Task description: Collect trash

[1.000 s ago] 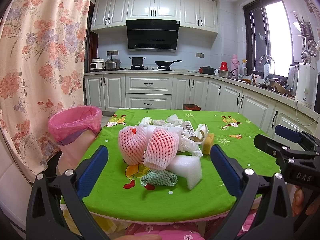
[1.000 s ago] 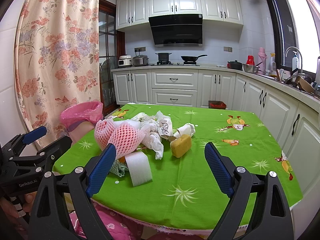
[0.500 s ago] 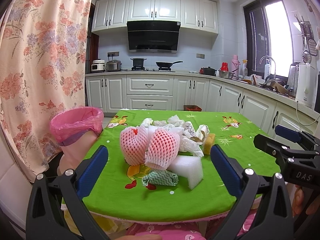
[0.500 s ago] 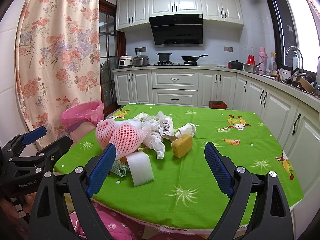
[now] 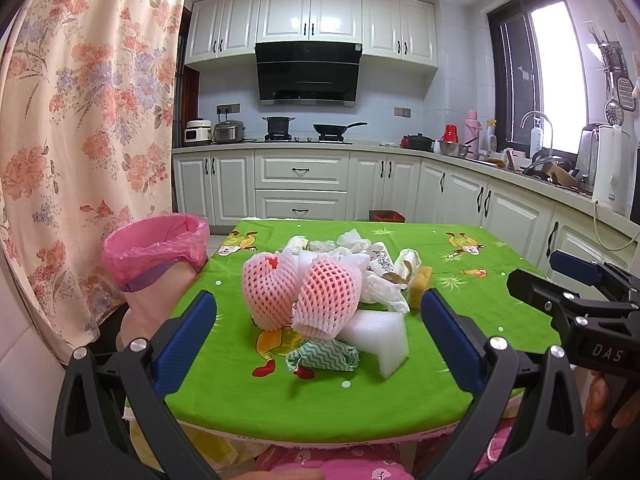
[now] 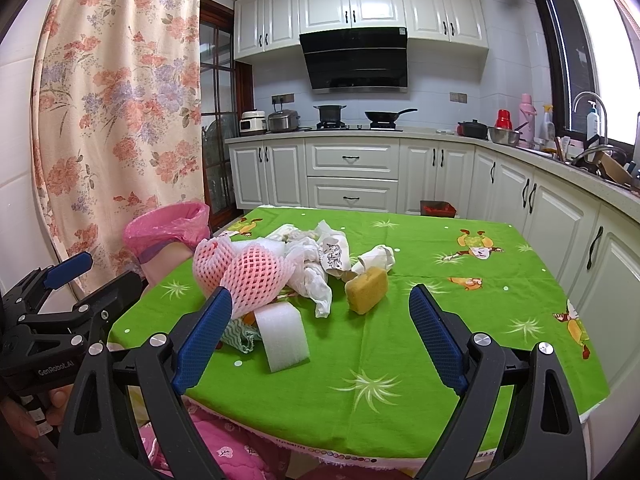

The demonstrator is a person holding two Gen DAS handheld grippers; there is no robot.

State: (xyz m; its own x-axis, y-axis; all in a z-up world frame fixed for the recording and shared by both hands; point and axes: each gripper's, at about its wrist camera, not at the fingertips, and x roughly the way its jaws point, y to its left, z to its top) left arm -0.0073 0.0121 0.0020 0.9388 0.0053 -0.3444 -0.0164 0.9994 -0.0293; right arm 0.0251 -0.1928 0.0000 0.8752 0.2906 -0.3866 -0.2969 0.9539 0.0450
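The trash I'm after sits heaped on the left half of the table's green tablecloth [image 5: 460, 292], toward the near edge. At the front of the heap are two pink foam fruit nets [image 5: 298, 294], side by side and touching, leaning over a white foam block [image 5: 380, 334] that lies flat on the cloth. Just in front of the nets is a crumpled green-and-white zigzag cloth [image 5: 324, 358]. Behind them are crumpled white tissues and wrappers [image 5: 376, 276], and at the right end of the heap a yellow sponge [image 6: 366, 288] rests on the cloth, touching the paper scraps.

Off the table's left edge stands a bin lined with a pink bag [image 5: 154, 246], its mouth open, near the heap but apart from it.

My left gripper [image 5: 318, 336] hangs in front of the near edge of the table, its blue fingers [image 5: 186, 338] spread wide with nothing between them, the nets and foam block framed in the gap. My right gripper [image 6: 320, 338] is likewise wide apart and empty, lined up nearer the foam block and sponge. Each gripper shows at the side of the other's view, with a hand on its handle.

A floral curtain [image 5: 80, 120] hangs at the left, and white kitchen cabinets [image 5: 300, 184] run along the back and right.
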